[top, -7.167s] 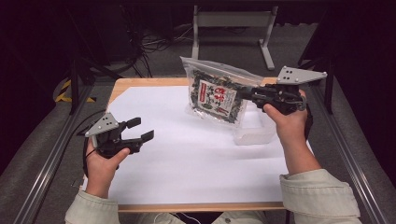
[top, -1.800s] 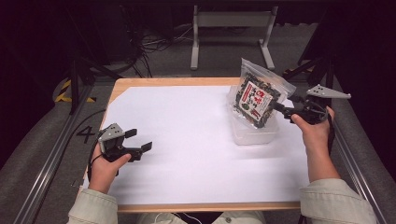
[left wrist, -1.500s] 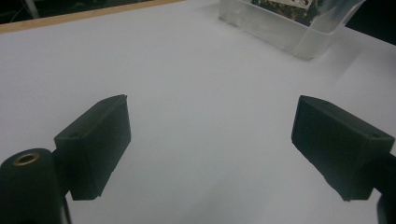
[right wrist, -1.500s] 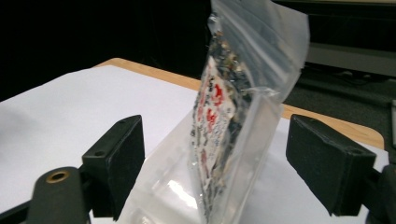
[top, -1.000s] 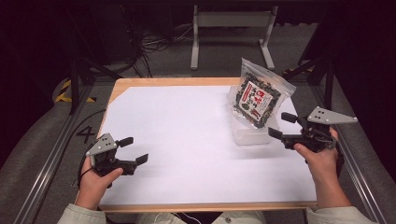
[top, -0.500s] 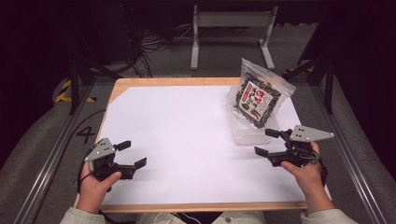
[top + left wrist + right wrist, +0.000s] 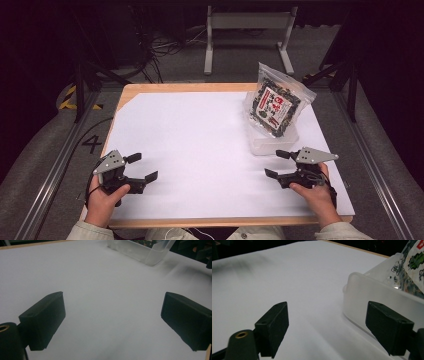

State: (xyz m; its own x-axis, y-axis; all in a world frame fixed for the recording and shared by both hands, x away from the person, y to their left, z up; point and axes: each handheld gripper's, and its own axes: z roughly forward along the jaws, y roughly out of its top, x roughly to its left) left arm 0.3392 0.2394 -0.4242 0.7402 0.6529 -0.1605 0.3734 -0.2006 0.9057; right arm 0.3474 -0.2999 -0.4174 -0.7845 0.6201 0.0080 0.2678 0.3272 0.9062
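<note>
Count: one clear plastic container (image 7: 270, 142) near the table's (image 7: 200, 150) right edge; one printed snack bag (image 7: 276, 105) standing in it; two tongs, left tongs (image 7: 139, 167) and right tongs (image 7: 275, 163), each in one hand; one table.

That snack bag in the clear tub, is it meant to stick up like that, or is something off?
The snack bag stands on end in the clear tub, leaning back and rising well above its rim instead of lying inside. It is too tall for the tub. Nothing looks spilled or torn. Both grippers are open and hold nothing.
</note>
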